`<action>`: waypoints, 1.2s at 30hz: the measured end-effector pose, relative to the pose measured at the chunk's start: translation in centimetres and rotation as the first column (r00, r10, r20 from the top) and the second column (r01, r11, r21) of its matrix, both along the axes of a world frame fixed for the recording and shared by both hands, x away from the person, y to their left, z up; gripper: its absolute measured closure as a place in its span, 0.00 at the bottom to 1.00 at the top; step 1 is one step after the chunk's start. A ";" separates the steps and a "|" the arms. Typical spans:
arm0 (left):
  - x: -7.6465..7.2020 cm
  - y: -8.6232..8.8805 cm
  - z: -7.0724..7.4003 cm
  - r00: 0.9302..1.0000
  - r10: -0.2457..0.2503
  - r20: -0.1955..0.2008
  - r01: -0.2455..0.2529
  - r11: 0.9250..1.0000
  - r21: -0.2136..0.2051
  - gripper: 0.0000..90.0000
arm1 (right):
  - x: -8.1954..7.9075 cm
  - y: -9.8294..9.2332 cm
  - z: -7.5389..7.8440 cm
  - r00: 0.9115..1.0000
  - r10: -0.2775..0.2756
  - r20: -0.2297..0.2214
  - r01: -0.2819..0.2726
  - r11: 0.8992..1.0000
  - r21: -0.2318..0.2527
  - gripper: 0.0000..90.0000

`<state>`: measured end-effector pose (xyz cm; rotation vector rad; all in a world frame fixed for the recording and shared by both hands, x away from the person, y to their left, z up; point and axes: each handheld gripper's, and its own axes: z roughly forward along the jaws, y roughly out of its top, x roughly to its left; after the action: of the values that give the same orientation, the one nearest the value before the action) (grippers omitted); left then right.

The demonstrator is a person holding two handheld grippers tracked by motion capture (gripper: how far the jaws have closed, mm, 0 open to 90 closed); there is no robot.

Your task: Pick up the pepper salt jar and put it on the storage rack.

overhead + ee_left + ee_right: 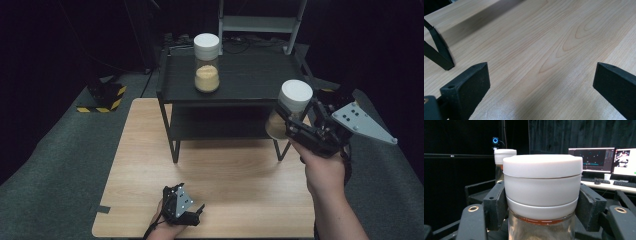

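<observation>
Right gripper [292, 122] clamps jar [292, 107] just under its white lid [542, 166], aloft at shelf's [235, 75] 4 o'clock. Glass: rigid, slippery, breakable, likely bottom-heavy; grip near lid. Left gripper [192, 212] gapes, empty.

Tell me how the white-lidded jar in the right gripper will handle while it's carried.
The jar looks rigid: clear walls, probably glass or hard plastic, so possibly slippery and breakable if dropped. The right gripper clamps it just under the white lid, which may act as a stop against sliding. Being tall and narrow like the jar on the shelf, it could tip when set down.
</observation>
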<state>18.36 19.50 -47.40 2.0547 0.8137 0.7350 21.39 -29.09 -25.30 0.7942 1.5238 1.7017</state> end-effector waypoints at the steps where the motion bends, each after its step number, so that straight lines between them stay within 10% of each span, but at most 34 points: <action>1: 0.0 0.0 0.0 1.000 0.000 0.000 0.000 1.000 0.000 0.01 | 0.3 0.3 0.5 1.000 -0.007 0.002 0.007 1.000 0.002 0.38; 36: 0.2 0.5 0.0 1.000 -0.017 -0.008 0.017 1.000 -0.020 0.01 | 7.5 4.7 3.2 0.994 -0.110 0.011 0.110 0.994 -0.006 0.38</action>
<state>18.55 20.03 -47.40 2.0455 0.8039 0.7072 28.93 -24.42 -22.10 0.8488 1.4509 1.6174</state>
